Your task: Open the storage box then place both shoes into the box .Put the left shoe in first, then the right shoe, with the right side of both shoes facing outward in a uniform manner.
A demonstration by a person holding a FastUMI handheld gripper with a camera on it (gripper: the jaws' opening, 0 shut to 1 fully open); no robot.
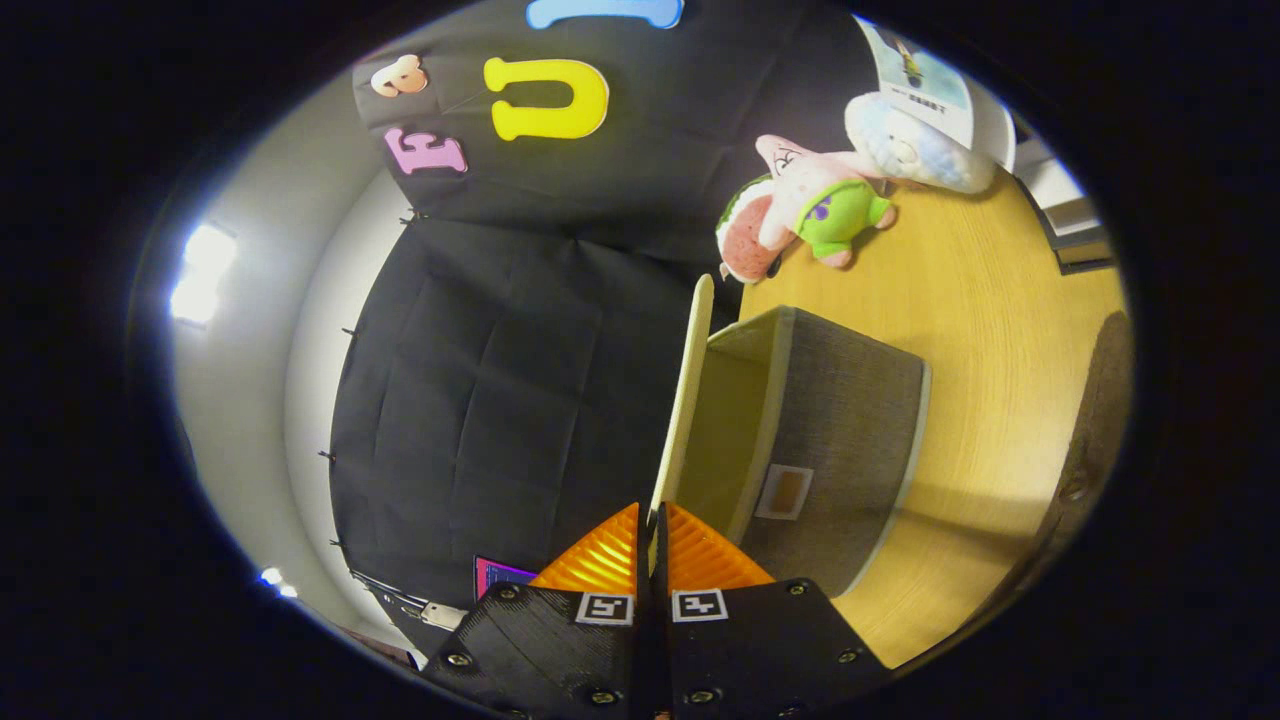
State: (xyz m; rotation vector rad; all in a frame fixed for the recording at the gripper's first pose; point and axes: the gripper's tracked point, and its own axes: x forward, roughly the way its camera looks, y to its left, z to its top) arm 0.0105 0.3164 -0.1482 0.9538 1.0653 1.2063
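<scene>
The view is rolled on its side. A grey fabric storage box [850, 440] with a pale yellow inside stands on the wooden table [980, 300]. Its lid [688, 390] is swung up and away from the box mouth, seen edge-on as a thin pale board. My gripper [652, 530] is shut on the near edge of that lid, both fingers pressing its two faces. The box's inside [725, 430] looks bare as far as I can see.
Plush toys lie on the table beyond the box: a pink and green one [810, 205] and a pale blue and white one [905, 145]. A brown shape [1095, 430] lies along the table's edge. The black cloth wall [500, 380] stands behind the lid.
</scene>
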